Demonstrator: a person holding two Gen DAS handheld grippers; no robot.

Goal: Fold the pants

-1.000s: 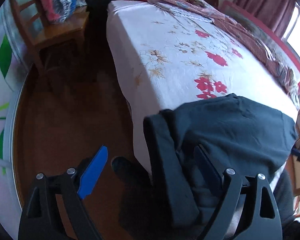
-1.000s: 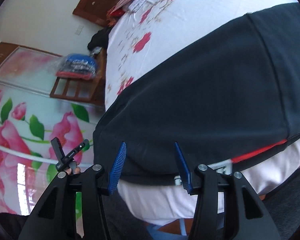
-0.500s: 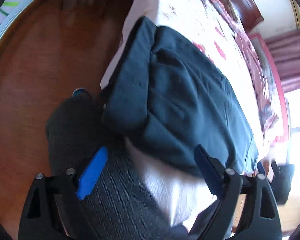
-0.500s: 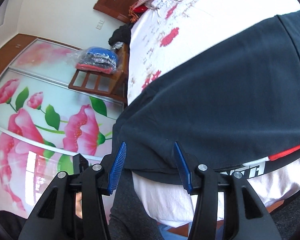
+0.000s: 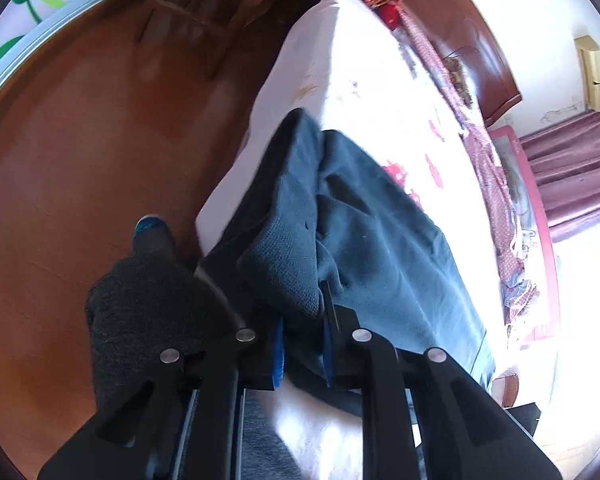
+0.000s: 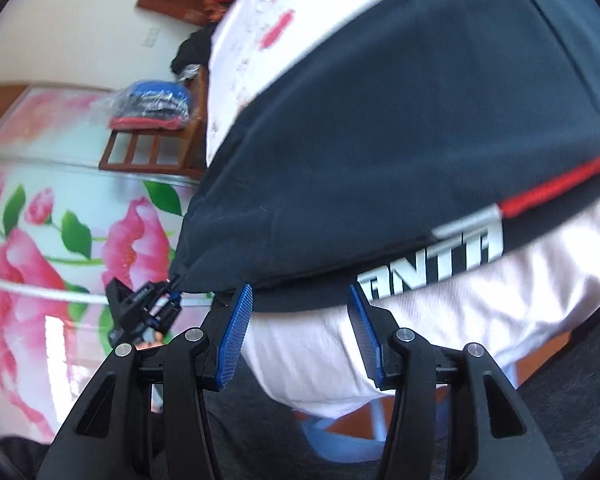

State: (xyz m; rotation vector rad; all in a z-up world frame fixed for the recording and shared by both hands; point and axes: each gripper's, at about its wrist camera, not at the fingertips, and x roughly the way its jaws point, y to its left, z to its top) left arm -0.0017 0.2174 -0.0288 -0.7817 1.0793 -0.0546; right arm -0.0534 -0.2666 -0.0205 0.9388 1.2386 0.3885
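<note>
Through the left wrist camera we see our left gripper clamped on a bunched corner of the dark pants, which lie at the near edge of the bed; the knit looks soft and limp. Through the right wrist camera our right gripper gapes wide, holding nothing, below the pants' near hem, which we judge the best place to pinch.

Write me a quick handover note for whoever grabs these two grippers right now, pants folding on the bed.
Left gripper: shut on a bunched corner of the dark pants.
Right gripper: open, holding nothing, at the pants' edge near the white lettering.
Pants lie on the floral bed, at its near edge, already doubled over by the look of it.
Left: grip the edge with the right, carry the next fold across, then smooth it flat.
</note>
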